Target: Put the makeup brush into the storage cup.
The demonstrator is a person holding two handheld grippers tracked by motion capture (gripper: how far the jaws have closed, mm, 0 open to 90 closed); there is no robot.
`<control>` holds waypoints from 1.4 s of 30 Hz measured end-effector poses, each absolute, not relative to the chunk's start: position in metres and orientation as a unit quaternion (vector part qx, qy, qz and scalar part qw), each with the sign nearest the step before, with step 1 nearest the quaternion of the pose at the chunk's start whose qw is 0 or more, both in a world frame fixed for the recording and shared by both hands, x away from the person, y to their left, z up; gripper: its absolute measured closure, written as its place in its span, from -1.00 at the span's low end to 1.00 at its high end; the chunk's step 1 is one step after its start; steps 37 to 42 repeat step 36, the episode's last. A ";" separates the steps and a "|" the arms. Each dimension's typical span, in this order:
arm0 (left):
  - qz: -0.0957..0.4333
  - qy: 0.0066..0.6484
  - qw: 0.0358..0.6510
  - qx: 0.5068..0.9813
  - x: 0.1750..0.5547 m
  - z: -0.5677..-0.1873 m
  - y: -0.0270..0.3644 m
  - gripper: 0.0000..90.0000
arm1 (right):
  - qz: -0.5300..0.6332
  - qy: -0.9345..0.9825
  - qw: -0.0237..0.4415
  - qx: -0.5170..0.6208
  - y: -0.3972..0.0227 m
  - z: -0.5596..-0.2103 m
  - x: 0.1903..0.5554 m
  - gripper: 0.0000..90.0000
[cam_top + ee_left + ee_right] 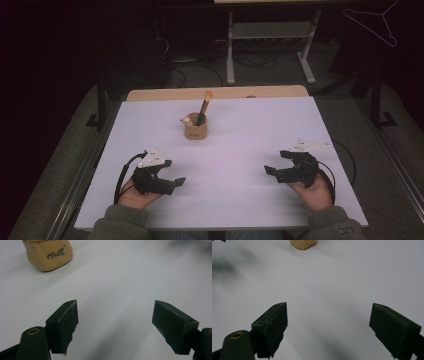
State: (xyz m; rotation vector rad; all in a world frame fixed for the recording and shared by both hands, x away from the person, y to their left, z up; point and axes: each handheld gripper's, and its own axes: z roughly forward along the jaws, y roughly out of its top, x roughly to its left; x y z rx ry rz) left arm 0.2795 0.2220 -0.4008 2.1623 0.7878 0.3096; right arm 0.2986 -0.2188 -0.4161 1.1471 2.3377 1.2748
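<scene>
White table; clothes hanger top right; grey floor.

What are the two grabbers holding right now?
Nothing. The left gripper and the right gripper both stand open over the white table, far from the wooden cup.

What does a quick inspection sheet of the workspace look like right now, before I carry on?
Surface: white table top, flat, with a bare wooden strip along the far edge.
Job's things: tan holder upright at the far centre, a brush standing in it, a small pale figure on its rim.
Clutter: nothing seen.
Grippers: left gripper and right gripper near the front edge, both open, nothing between the jaws, well apart from the holder.
Cables: a black cable loops from the left gripper; another trails from the right.
Surroundings: dark room, metal frame legs and floor cables behind, wire hanger at top right.
</scene>
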 end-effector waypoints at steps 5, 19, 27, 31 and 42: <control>0.123 0.312 0.396 0.855 0.280 -0.402 0.222 -0.56 | 0.438 0.799 0.124 0.394 -0.224 -0.418 0.295 -0.69; 0.124 0.317 0.390 0.856 0.280 -0.406 0.225 -0.56 | 0.441 0.795 0.128 0.397 -0.233 -0.418 0.284 -0.69; 0.126 0.321 0.382 0.857 0.281 -0.408 0.227 -0.56 | 0.443 0.792 0.125 0.400 -0.237 -0.418 0.281 -0.69; 0.127 0.320 0.381 0.858 0.281 -0.408 0.227 -0.56 | 0.445 0.792 0.124 0.399 -0.238 -0.418 0.281 -0.69; 0.127 0.320 0.385 0.856 0.281 -0.408 0.227 -0.56 | 0.443 0.798 0.124 0.390 -0.234 -0.419 0.281 -0.69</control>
